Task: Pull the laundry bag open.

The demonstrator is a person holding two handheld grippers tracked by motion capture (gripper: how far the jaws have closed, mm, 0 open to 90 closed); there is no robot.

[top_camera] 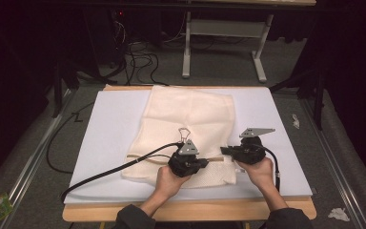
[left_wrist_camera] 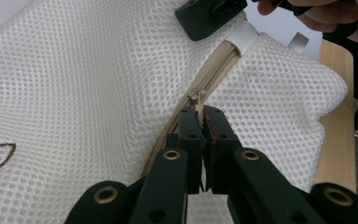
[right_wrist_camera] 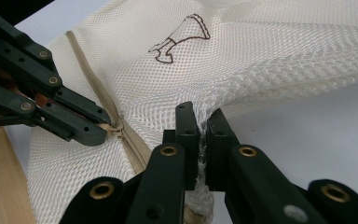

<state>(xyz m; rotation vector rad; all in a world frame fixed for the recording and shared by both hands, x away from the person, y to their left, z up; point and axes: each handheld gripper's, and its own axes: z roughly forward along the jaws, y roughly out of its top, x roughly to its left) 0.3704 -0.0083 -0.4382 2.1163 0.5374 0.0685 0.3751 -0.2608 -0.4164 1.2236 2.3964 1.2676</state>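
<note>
Broadly, by size:
Table: a white board on a wooden top, with grey floor around it.
Mesh bag: a cream mesh laundry bag lies flat on the middle of the board, its near edge toward the person; a small brown outline drawing is stitched on the mesh.
Zipper: a beige zipper runs across the bag near its near edge.
Left gripper: the left gripper sits over the near middle of the bag, jaws pressed together on the zipper pull.
Right gripper: the right gripper is at the bag's near right corner, jaws pinched tight on a bunched fold of mesh, lifting it slightly.
</note>
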